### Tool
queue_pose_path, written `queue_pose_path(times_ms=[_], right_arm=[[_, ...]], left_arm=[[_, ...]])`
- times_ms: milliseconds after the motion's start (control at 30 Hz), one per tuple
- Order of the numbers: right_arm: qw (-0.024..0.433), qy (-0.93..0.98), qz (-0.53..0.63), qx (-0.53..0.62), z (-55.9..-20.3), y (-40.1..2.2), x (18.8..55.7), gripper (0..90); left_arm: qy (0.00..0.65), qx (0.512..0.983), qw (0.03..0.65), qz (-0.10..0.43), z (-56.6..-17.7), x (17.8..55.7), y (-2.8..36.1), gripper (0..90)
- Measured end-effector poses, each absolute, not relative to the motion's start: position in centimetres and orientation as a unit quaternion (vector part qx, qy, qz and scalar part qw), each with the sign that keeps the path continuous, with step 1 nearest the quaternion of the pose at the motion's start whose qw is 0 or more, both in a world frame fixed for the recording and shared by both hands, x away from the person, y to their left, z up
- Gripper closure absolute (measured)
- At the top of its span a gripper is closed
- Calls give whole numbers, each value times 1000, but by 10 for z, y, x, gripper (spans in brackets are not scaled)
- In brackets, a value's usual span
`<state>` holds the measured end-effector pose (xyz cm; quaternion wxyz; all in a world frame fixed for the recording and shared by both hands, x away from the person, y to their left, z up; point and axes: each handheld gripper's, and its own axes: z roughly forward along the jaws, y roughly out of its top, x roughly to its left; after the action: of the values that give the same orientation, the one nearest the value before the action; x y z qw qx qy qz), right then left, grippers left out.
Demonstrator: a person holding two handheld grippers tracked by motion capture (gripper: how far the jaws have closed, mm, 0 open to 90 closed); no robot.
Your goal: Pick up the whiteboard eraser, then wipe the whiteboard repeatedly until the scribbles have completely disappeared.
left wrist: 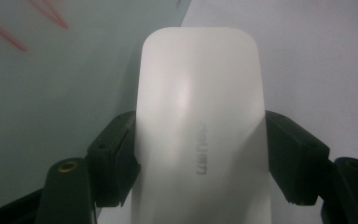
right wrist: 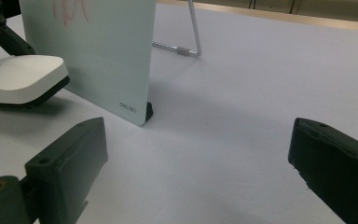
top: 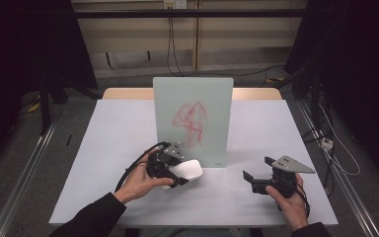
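Near the middle of the pale grey table (top: 103, 148), just in front of the upright frosted-glass drawing board (top: 193, 106) with its red scribble (top: 191, 121), the left gripper (top: 175, 170) is clamped on a white, rounded-rectangular plastic whiteboard eraser (top: 187, 170); the left gripper view shows its two black jaws pressing the eraser's (left wrist: 200, 126) long sides about halfway along. Seen from above, the eraser sits at roughly seven o'clock from the scribble, low by the board's foot, apparently just off the tabletop. It looks light and rigid, with a smooth glossy shell that could slip under a weak squeeze, so holding it across the narrow flanks, as now, seems soundest, leaving the dark pad underneath, seen in the right gripper view (right wrist: 51, 91), free to face the glass. The board itself looks brittle and leans only on a thin wire stand (right wrist: 193, 32) behind it, so a hard push might tip it backward. At four o'clock from the board, the right gripper (top: 255, 177) hovers with its jaws spread wide and nothing between them, well apart from the eraser. Nothing stands between eraser and scribble; only the board's bottom edge and its small black foot (right wrist: 149, 109) lie close by.
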<state>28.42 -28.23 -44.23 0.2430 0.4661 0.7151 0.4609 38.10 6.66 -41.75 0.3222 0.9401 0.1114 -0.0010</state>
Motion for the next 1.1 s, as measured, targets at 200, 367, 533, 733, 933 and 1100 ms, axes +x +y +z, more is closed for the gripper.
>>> queue_pose_path(times_ms=[200, 367, 533, 733, 933, 1100], right_arm=[[241, 714, 460, 469, -443, -281, 285, 44], [243, 713, 460, 471, -443, -282, 286, 44], [243, 714, 460, 469, -442, -282, 285, 44], [242, 713, 461, 469, -442, -282, 284, 44], [241, 716, 461, 466, -443, -282, 285, 45], [241, 713, 462, 468, -443, -281, 287, 45]], left_arm=[[122, 937, 327, 15, -411, 379, 73, 311], [135, 924, 357, 7, -409, 380, 78, 311], [135, 920, 367, 10, -406, 377, 80, 311], [135, 914, 382, 19, -402, 372, 83, 311], [145, 906, 396, 28, -398, 370, 86, 311], [152, 898, 411, 32, -396, 368, 90, 311]])
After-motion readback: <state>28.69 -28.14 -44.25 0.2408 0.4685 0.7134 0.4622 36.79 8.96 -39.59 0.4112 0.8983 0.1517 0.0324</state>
